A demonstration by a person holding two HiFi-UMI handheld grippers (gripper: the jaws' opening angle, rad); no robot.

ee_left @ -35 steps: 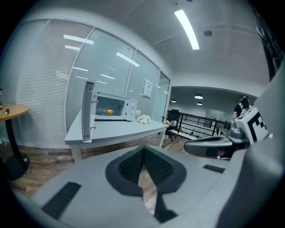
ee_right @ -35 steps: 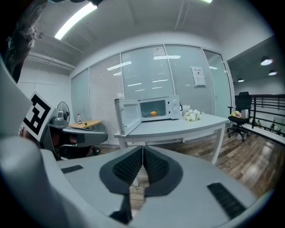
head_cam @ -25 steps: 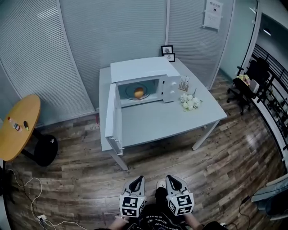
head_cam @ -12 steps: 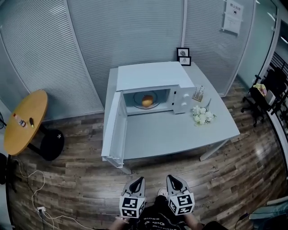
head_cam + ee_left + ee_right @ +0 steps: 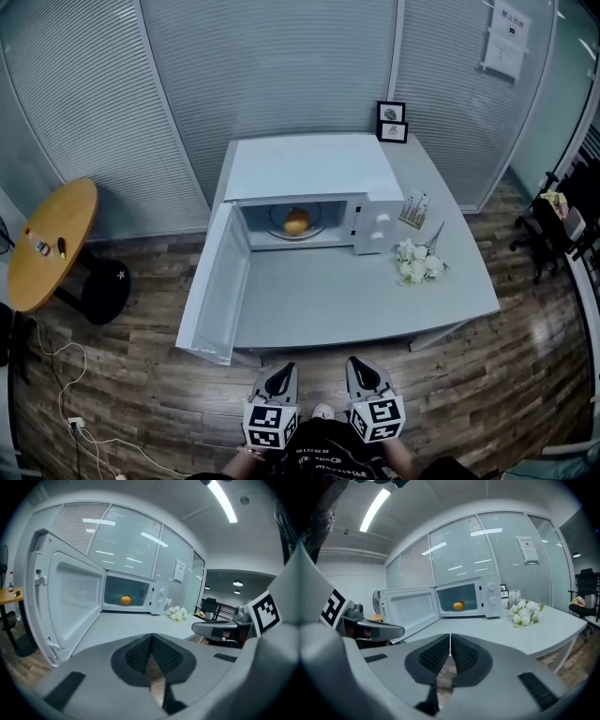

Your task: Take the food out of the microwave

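Orange food sits inside the microwave. Microwave door is wide open, swung out left of the cavity past the table edge. White flowers lie right of the microwave. Left gripper and right gripper are well in front of the microwave, off the table. Both have fingers pressed together, empty.
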